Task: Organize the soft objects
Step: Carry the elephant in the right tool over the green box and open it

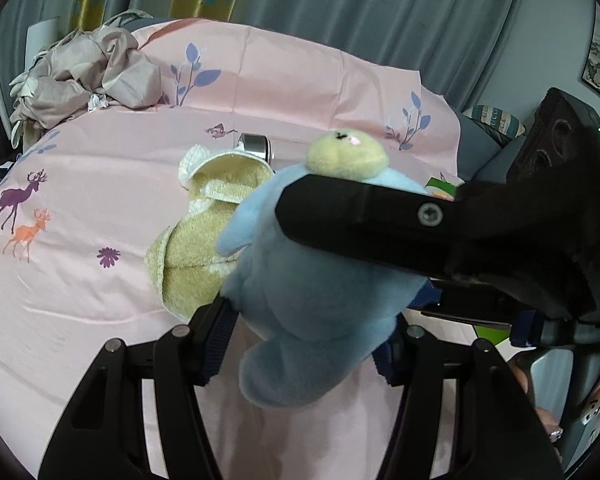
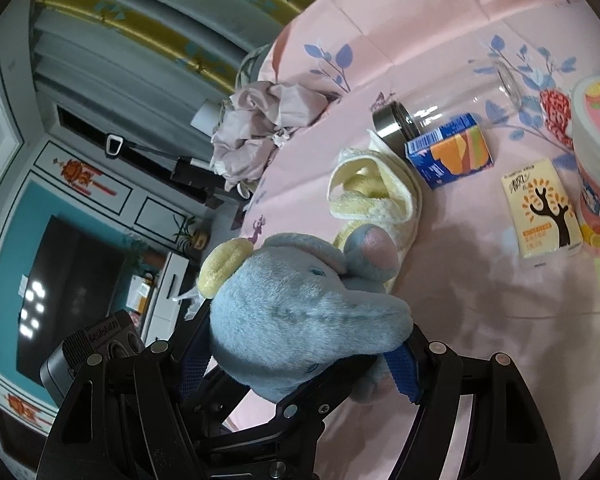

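Observation:
A blue plush elephant (image 1: pixel 312 304) with a yellow cap (image 1: pixel 346 156) hangs above the pink bedsheet (image 1: pixel 80 300). My left gripper (image 1: pixel 304 344) is shut on its lower body, a blue pad pressing each side. A finger (image 1: pixel 360 216) of my right gripper crosses the toy from the right. In the right wrist view my right gripper (image 2: pixel 300 364) is shut on the elephant (image 2: pixel 300 312) too, and the left gripper's black frame (image 2: pixel 300 408) shows beneath it. A folded yellow towel (image 1: pixel 192 248) (image 2: pixel 376 196) lies on the sheet behind the toy.
On the sheet lie a glass jar with a steel lid (image 2: pixel 392 122), a juice carton (image 2: pixel 448 156), a tissue pack (image 2: pixel 540 212) and a pink tub (image 2: pixel 596 152). Crumpled pale clothes (image 1: pixel 88 76) are heaped at the far left. A hand (image 1: pixel 596 404) shows at the lower right.

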Motion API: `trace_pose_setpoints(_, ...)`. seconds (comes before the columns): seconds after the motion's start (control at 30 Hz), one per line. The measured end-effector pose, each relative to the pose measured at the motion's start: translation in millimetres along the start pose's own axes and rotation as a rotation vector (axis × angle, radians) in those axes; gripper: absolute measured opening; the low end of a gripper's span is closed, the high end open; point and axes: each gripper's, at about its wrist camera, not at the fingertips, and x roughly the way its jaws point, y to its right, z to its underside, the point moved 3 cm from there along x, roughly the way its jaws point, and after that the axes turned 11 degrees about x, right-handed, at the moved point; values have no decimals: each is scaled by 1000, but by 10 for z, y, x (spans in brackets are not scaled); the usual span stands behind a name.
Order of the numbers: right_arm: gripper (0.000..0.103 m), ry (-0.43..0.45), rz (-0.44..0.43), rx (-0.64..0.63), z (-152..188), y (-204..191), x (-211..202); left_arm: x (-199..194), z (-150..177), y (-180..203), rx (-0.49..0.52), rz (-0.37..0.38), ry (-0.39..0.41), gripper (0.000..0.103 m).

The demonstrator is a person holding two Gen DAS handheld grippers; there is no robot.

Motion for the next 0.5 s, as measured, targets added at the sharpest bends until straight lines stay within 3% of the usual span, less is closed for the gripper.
trace_pose_setpoints(0.5, 76, 63, -31, -74, -19, -161, -123, -139, -160, 47, 21, -14, 72, 57)
